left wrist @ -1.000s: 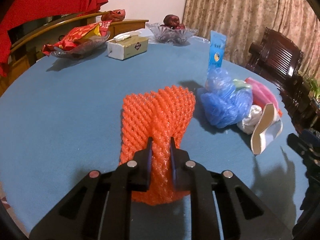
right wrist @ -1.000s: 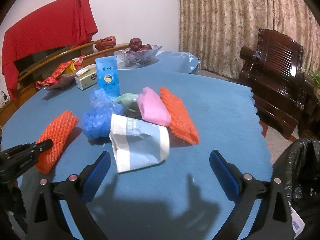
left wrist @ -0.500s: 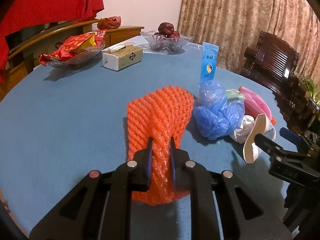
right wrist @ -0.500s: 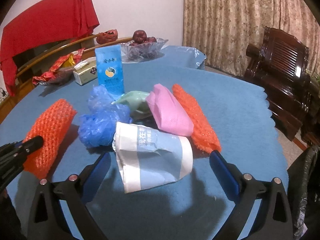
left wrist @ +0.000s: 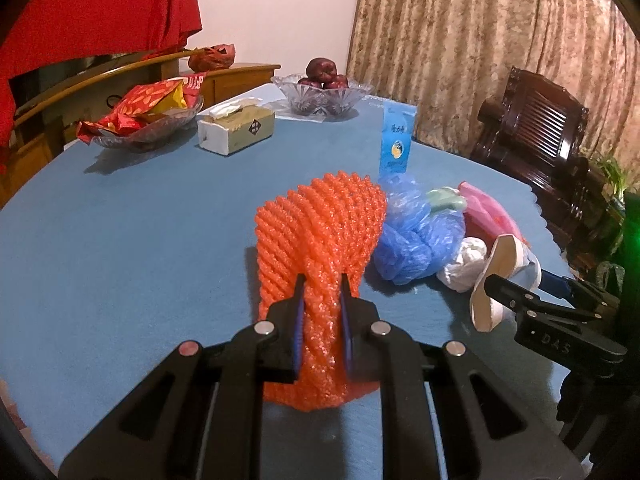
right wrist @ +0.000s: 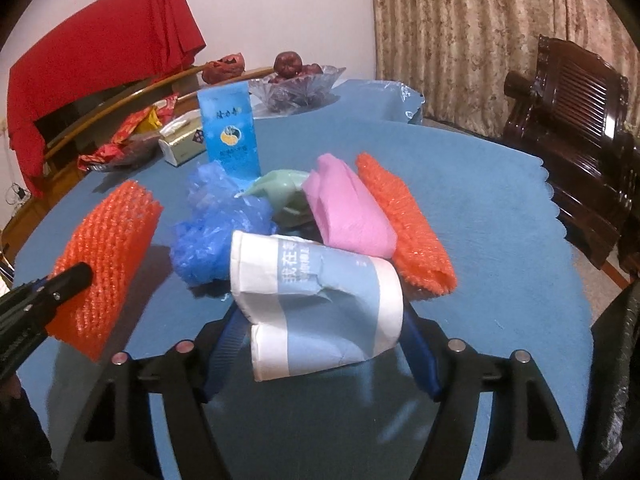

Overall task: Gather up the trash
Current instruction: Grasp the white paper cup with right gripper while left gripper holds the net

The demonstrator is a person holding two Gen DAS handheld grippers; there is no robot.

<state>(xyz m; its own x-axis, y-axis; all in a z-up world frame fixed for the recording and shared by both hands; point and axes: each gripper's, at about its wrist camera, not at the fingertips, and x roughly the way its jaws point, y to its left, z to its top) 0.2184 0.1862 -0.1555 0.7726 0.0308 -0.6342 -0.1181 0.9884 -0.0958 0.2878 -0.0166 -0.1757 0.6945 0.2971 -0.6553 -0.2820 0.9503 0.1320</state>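
Item one: orange foam net (left wrist: 320, 240), lying on the blue tablecloth (left wrist: 140, 240), near end pinched in my left gripper (left wrist: 321, 320); jaws nearly together, the mesh squeezed between the pads. The tool tilts downward toward the table.

Item two: crushed paper cup (right wrist: 316, 304), white with a pale blue band, on its side at the near edge of the trash pile. My right gripper (right wrist: 320, 344) straddles it, also angled downward; its jaws have just been closing, with the cup between them. I cannot tell if the blue pads press it yet.

Remaining pile, touching or overlapping: blue plastic bag (right wrist: 216, 232), green scrap (right wrist: 280, 192), pink wrapper (right wrist: 348, 208), second orange net (right wrist: 404, 224), and an upright blue packet (right wrist: 230, 132) behind.

Beyond: tissue box (left wrist: 236, 128), glass fruit bowl (left wrist: 324, 96), snack dish (left wrist: 148, 120), wooden chair (right wrist: 576, 128), curtain (left wrist: 480, 40).
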